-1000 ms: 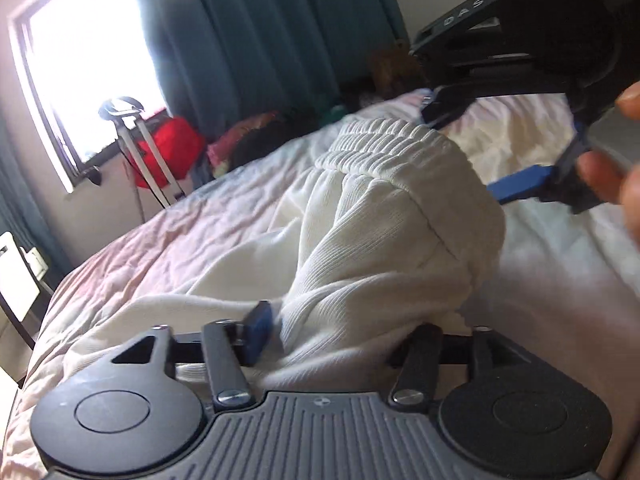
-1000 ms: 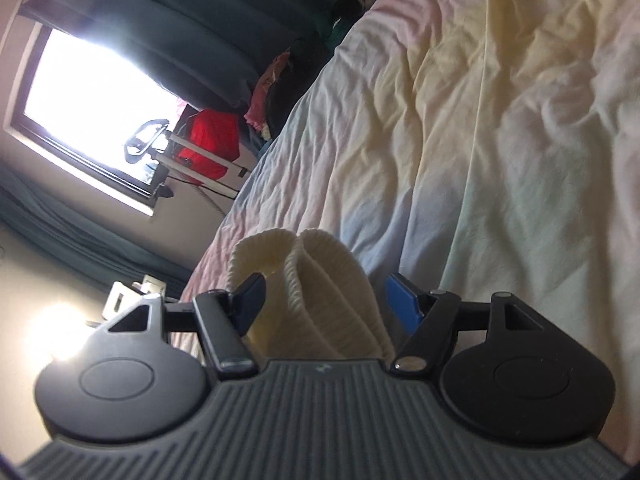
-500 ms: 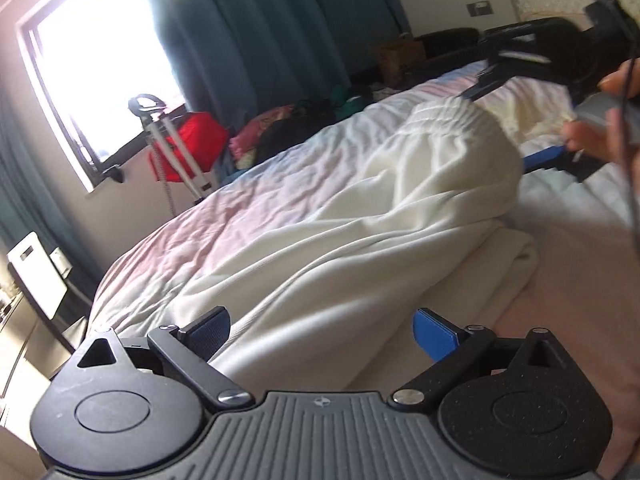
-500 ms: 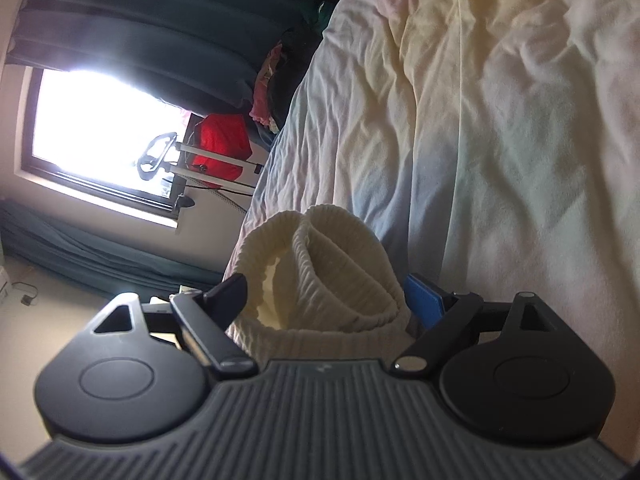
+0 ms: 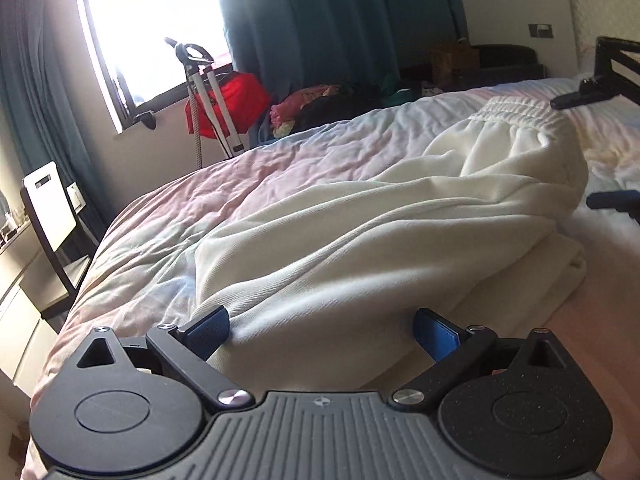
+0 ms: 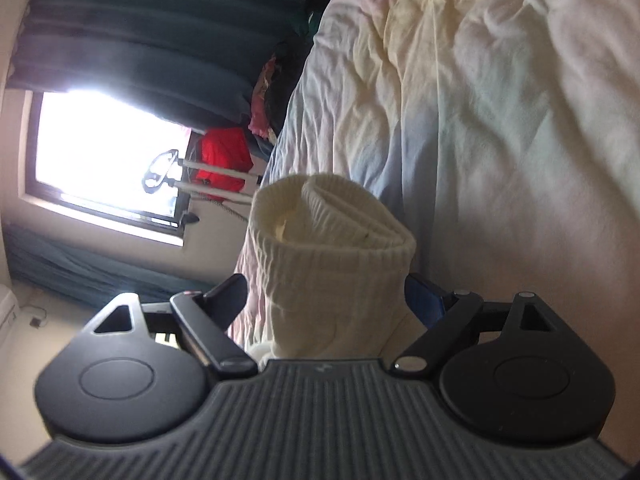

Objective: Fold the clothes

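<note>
- The left gripper (image 5: 320, 330) has its fingers (image 5: 206, 330) spread wide. A fold of the white trousers (image 5: 380, 240) bulges up between them, but the pads stand clear of the cloth, so nothing is gripped.
- The right gripper (image 6: 326, 292) is wide too. The ribbed cuffs (image 6: 332, 224) of the trousers stand bunched between its fingers (image 6: 226, 294), and the cloth looks loose there rather than pinched — though the far blue pad is half hidden behind the ribbing.
- In the left wrist view the right gripper's fingertips show at the right edge, on either side of the trousers' far end near the gathered waistband (image 5: 516, 114).
- The trousers lie on the bed (image 5: 280, 176), stretched from the left gripper out toward the right one. They are doubled over: a lower layer shows as a thick edge along the near right side, and the top layer sits puffed and creased on it.
- Judging by that, one fold is made and set down with both grippers let go — but the pile is still long, rumpled and uneven. Smoothing, and at least one more fold to make a compact stack, look left to do.
- Further out: a rumpled pale sheet, teal curtains (image 5: 340, 20), a bright window (image 5: 152, 28), a red bag (image 5: 232, 100) by a metal stand, and a heap of other clothes (image 5: 320, 100) beyond the bed, which may be waiting their turn.
</note>
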Demonstrator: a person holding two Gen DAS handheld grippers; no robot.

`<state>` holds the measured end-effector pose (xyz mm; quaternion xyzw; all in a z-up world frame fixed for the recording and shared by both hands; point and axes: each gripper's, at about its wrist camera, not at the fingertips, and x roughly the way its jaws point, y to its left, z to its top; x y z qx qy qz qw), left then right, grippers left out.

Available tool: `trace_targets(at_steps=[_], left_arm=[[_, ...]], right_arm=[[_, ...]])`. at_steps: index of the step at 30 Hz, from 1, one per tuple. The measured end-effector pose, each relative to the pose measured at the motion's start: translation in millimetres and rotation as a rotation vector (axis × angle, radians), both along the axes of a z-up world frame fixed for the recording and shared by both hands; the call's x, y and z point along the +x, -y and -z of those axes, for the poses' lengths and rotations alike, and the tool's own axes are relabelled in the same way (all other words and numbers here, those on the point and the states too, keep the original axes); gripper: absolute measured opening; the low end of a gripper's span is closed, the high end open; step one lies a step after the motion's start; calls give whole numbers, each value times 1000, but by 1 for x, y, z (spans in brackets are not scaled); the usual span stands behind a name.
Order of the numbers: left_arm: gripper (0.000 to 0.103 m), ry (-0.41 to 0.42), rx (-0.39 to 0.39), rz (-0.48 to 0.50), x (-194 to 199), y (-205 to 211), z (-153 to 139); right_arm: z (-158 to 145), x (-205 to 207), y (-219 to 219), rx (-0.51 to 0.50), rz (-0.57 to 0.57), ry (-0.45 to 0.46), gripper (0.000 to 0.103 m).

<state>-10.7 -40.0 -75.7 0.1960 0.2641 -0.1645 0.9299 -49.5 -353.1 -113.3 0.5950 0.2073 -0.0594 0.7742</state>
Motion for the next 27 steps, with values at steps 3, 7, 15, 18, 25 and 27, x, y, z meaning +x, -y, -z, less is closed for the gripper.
trace_targets(at_steps=[3,7,15,18,25,27], left_arm=[[102,-20,-32,-31,5,-6,-2],[103,-22,-38,-50,7,-9,-2],[102,67,14,-13,-3,3,1],[102,137,101,29,-14,13,6],[103,221,188,-28,-15,23,17],[103,202,169,-70,-9,17,17]], right_arm=[[11,17,-15,-33,-57,-70,88],[10,32,-23,-143,-47,-86,89],[-26,29,-33,-408,-37,40,55],[-47,21,-34,-420,-61,212,52],[-67,19,-36,-398,-126,391,51],[-64,22,-30,-378,-140,386,51]])
